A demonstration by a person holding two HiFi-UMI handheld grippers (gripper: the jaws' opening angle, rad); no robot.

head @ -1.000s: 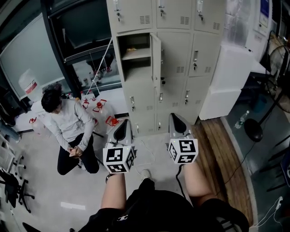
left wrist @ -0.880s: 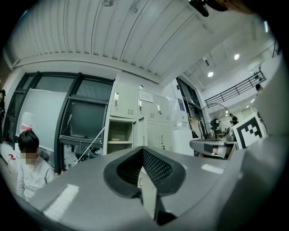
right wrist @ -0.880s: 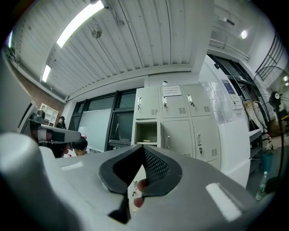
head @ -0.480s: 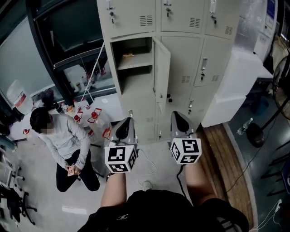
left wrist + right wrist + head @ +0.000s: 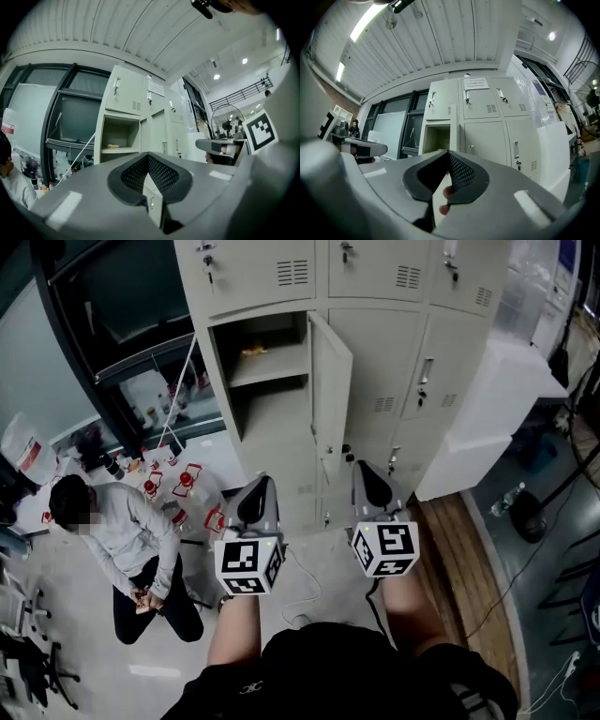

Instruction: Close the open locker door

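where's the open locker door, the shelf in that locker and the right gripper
open locker door [image 5: 330,399], head view, middle of its inner face
shelf [image 5: 272,365], head view, its top surface
right gripper [image 5: 361,470], head view, where its closed tips meet

Pale floor [image 5: 84,652], wood-plank strip [image 5: 469,559] at rt. On it: locker bank [image 5: 394,381], person [image 5: 122,540] crouched at left, red-white packs [image 5: 187,479] near window, loose white cable [image 5: 300,592], bottle [image 5: 509,495] + round stand base [image 5: 530,526] far rt. Shelf [image 5: 272,367] inside locker bank: small yellowish item [image 5: 251,351].
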